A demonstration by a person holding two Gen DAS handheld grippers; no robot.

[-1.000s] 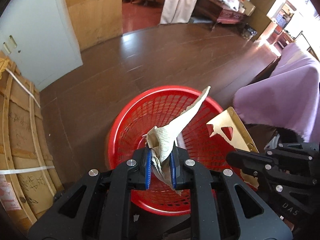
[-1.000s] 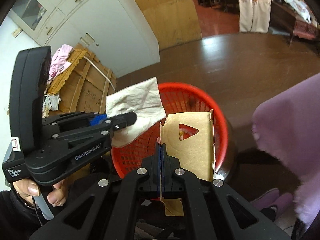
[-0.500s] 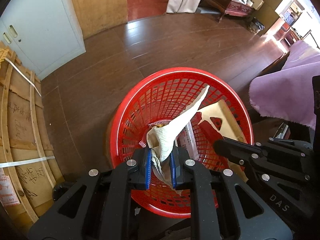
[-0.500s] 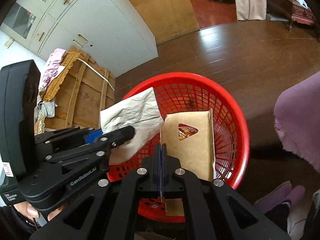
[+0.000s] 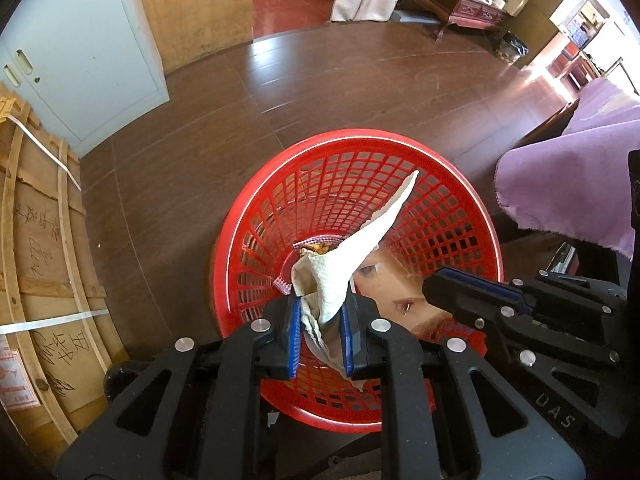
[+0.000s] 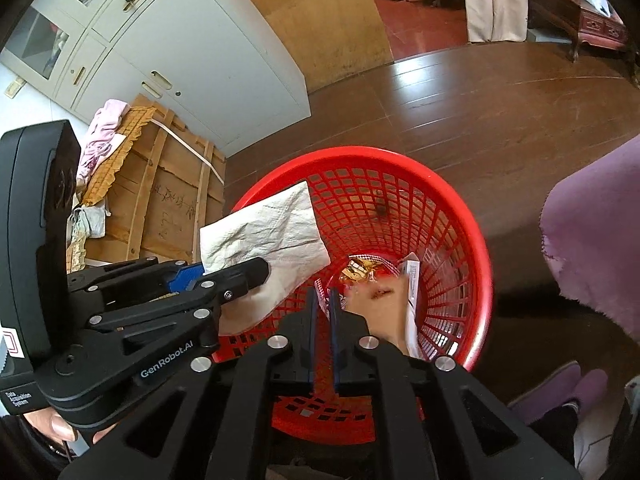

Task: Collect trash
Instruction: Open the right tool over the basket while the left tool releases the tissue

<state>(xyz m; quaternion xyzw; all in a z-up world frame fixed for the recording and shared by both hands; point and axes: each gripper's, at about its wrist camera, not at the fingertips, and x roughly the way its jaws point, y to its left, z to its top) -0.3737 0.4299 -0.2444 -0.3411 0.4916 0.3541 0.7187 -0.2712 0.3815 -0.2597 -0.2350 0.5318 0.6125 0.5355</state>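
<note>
A red mesh basket [image 5: 360, 136] [image 6: 360, 152] stands on the dark wood floor under both grippers. My left gripper [image 5: 320, 336] [image 6: 240, 272] hangs over its near rim. A white paper towel [image 5: 340, 276] [image 6: 264, 228] stands up between its blue pads; the jaws are opening but the towel still sits in them. My right gripper [image 6: 323, 312] [image 5: 436, 286] is opening too, with nothing between its pads. A tan cardboard piece [image 6: 376, 308] [image 5: 400, 292] shows blurred, falling inside the basket. A snack wrapper [image 6: 360, 268] lies on the basket's bottom.
A strapped wooden crate [image 5: 40, 240] and a grey cabinet [image 5: 80, 40] stand to the left. A purple cloth [image 5: 580, 184] hangs at the right, with purple slippers [image 6: 560, 384] below. A person's hand [image 6: 52, 424] holds the left gripper.
The right jaws have parted and the cardboard piece has left them and dropped into the basket. Both grippers sit lower over the basket. The left gripper still has the paper towel.
</note>
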